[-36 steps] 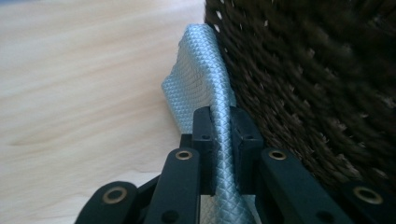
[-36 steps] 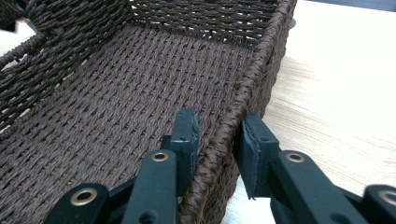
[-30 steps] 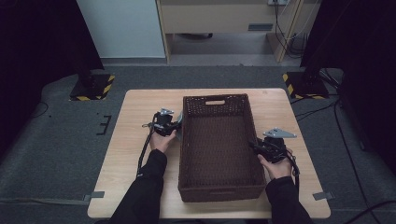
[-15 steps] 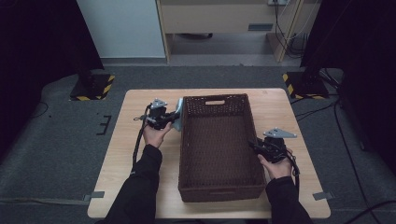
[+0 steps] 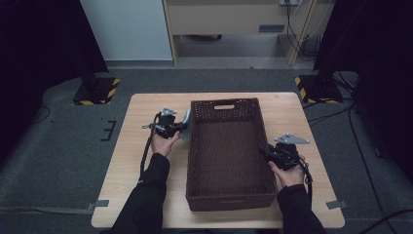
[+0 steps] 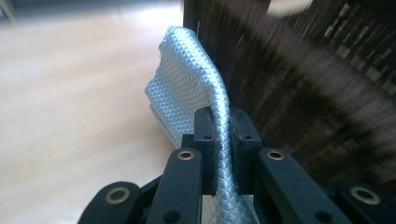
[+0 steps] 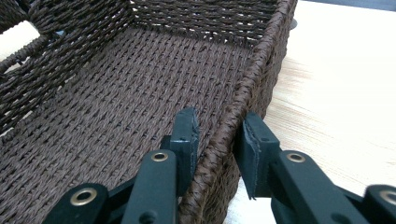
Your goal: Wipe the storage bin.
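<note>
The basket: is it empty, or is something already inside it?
Empty. The basket shows only its bare woven floor in the high and right gripper views; the cloth is outside it, beside its wall.

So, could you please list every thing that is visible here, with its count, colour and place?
basket: one, dark brown woven, middle of the table, nothing inside.
cloth: one, pale silvery blue, quilted pattern, held just outside the basket's left wall.
table: one, light wood, under everything.
striped floor bases: two, black and yellow, on the grey floor beyond the table's far corners.
left tool: one, black, shut on the cloth.
right tool: one, black, jaws astride the basket's right rim, one inside, one outside.
forearms: two, dark sleeves, coming in from the bottom edge.
</note>
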### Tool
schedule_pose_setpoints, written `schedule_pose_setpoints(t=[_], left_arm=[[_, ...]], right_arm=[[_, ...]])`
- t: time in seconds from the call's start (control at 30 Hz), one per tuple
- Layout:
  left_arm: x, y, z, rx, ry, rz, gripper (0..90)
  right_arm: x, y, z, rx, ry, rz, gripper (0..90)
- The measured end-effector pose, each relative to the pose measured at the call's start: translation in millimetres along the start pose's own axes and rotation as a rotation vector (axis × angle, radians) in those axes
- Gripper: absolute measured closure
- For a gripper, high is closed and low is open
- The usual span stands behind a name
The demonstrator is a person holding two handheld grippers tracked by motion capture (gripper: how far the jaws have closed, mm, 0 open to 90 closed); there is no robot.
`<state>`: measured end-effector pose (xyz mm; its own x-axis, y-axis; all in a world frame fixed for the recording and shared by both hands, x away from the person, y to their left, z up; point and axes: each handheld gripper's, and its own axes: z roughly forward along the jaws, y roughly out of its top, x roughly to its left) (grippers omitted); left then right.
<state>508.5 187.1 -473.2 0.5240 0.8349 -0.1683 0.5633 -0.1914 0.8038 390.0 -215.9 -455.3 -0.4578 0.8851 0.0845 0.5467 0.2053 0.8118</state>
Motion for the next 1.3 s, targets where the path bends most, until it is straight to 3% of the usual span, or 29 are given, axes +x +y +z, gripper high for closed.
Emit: schedule_pose_setpoints(t=[0.1,0.2,0.27,0.4,0.5,0.53,0.63,0.8,0.87,1.0,1.13,1.3], left_arm=[[-4.4,18.7,-19.3,-0.055,-0.008,0.031,82.5],[-10.2,26.2,-30.6,-0.083,-0.021,0.056,82.5],[-15.3,20.2,-30.5,-0.057,-0.018,0.081,82.5],[-15.4,4.5,-25.1,-0.037,-0.029,0.063,82.5],[-14.1,-14.7,-16.1,0.016,-0.022,0.060,82.5],[-12.0,-26.1,-8.6,0.060,-0.014,0.056,82.5],[-9.8,-33.6,-1.5,0.096,-0.006,0.042,82.5],[-12.2,-27.7,-8.1,0.067,-0.019,0.042,82.5],[-14.6,-12.0,-24.7,0.012,-0.031,0.055,82.5],[-21.3,3.9,-42.8,-0.040,-0.040,0.087,82.5],[-26.2,-1.1,-40.5,-0.027,-0.045,0.110,82.5],[-20.2,-21.3,-22.3,0.038,-0.033,0.072,82.5]], right_arm=[[0.2,0.0,0.0,0.000,0.000,0.002,69.9],[0.3,0.0,-0.1,0.001,-0.002,0.001,69.9],[0.3,0.0,0.0,0.000,-0.002,0.001,69.9],[0.4,-0.1,-0.1,0.000,-0.003,0.002,69.9],[0.5,-0.2,-0.1,-0.001,-0.005,0.002,69.9],[0.6,-0.1,-0.1,0.000,-0.005,0.001,69.9],[0.6,0.0,0.0,0.000,-0.006,0.001,69.9],[0.6,0.0,0.0,0.000,-0.006,0.001,69.9],[0.8,0.1,0.0,0.000,-0.007,0.000,70.0],[0.9,0.1,0.0,0.001,-0.008,0.000,70.0],[0.9,0.0,-0.1,0.000,-0.008,0.000,70.0],[0.9,0.0,-0.1,-0.001,-0.007,0.002,70.0]])
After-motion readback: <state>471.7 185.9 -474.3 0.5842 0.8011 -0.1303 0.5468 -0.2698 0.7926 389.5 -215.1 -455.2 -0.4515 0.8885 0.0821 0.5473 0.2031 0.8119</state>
